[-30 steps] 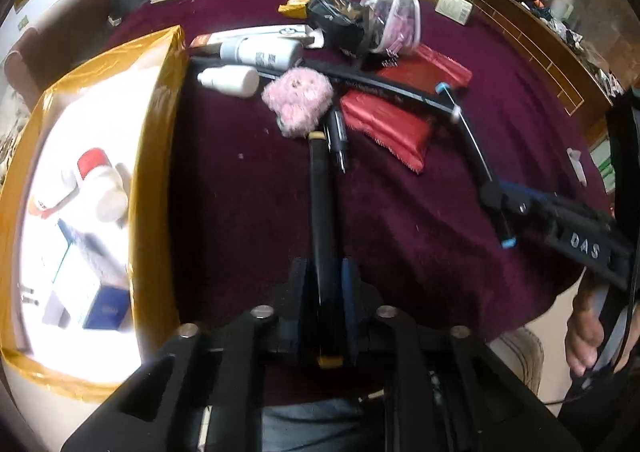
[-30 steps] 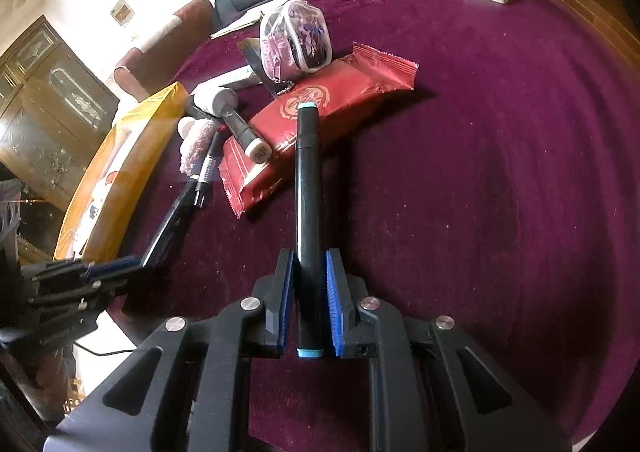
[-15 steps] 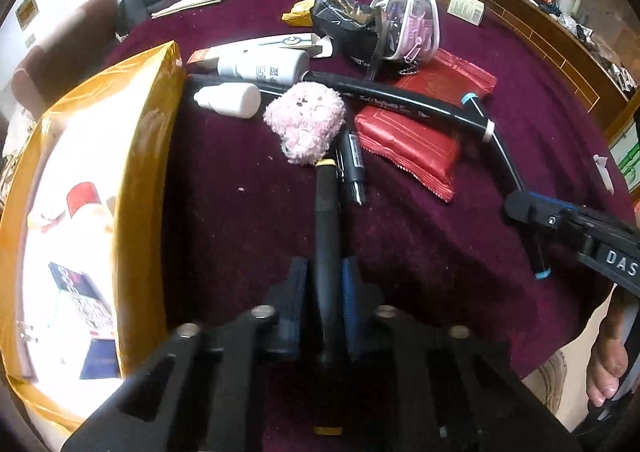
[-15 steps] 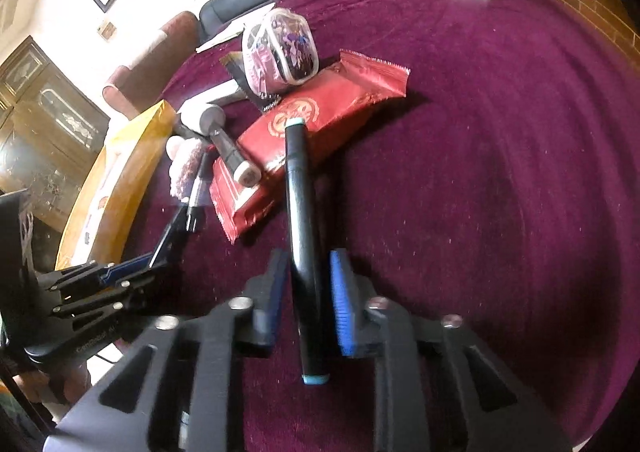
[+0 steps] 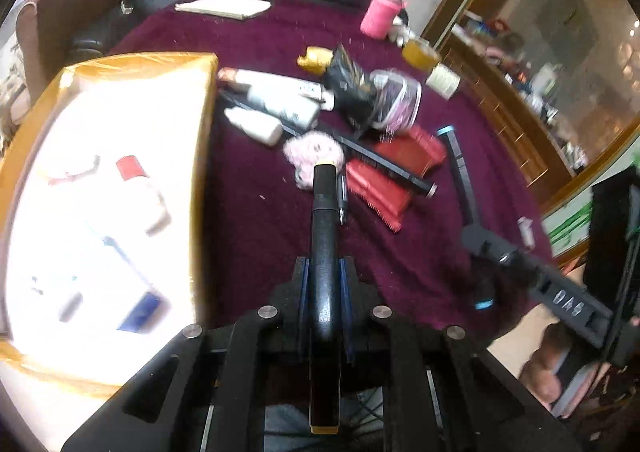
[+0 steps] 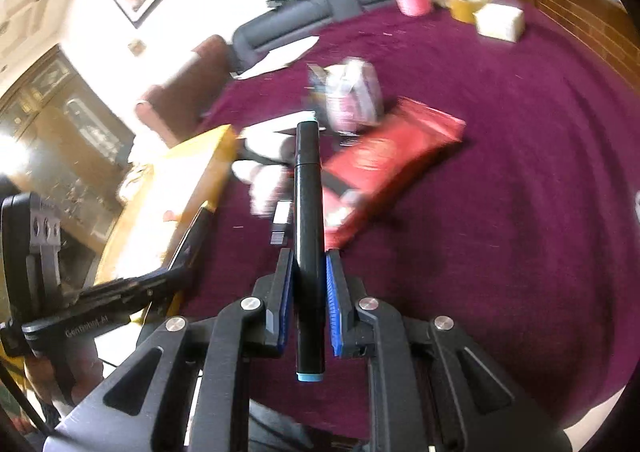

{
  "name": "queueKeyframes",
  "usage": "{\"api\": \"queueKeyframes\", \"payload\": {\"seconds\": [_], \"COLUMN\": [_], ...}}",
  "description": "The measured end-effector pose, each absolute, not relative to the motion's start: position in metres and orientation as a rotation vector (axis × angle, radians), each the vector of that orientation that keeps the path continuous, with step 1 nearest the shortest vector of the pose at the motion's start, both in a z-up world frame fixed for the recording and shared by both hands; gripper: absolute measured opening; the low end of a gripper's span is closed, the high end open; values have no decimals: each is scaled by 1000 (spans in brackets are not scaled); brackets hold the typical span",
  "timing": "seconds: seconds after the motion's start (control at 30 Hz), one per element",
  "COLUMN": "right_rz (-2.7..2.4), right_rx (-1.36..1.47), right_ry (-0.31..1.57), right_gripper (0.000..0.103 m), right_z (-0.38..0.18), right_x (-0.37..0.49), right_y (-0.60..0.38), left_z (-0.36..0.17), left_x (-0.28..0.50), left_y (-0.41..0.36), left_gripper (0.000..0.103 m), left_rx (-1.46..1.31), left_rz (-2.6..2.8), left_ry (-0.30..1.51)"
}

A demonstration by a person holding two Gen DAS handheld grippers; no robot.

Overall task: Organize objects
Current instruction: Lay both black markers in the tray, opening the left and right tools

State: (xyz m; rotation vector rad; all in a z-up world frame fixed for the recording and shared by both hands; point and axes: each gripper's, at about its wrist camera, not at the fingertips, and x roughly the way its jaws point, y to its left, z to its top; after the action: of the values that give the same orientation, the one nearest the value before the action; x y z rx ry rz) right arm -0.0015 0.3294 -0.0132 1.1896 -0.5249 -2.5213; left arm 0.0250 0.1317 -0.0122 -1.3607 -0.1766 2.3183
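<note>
Lying on the dark red velvet tablecloth (image 5: 256, 236) were a fluffy pink pompom (image 5: 310, 155), 2 white plastic bottles (image 5: 280, 103), a red foil packet (image 6: 384, 159) and a clear pouch with pink contents (image 5: 396, 101), all near a yellow cardboard box (image 5: 202, 155) at the left. The left gripper (image 5: 325, 276) was pinching a black marker with yellow caps (image 5: 324, 252), which pointed forward between its blue pads. The right gripper (image 6: 307, 284) was pinching a black marker with light blue caps (image 6: 307, 211) in the same way, above the cloth.
</note>
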Motion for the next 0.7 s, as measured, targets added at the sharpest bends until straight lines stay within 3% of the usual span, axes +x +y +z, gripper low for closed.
{"api": "queueKeyframes", "payload": {"seconds": [0.37,0.7], "right_rz": [-2283,-2179], "right_rx": [1221,1282], "right_ry": [-392,-350], "right_gripper": [13,13], "right_z": [-21,-27], "right_x": [-21,-84], "right_y": [240,175], "left_z": [38,-5], "left_x": [15,-38], "left_y": [10,-53], "left_gripper": [12,12], "left_rx": [-1241,-1376], "left_rz": [2557,2610], "left_ry": [-346,-296]}}
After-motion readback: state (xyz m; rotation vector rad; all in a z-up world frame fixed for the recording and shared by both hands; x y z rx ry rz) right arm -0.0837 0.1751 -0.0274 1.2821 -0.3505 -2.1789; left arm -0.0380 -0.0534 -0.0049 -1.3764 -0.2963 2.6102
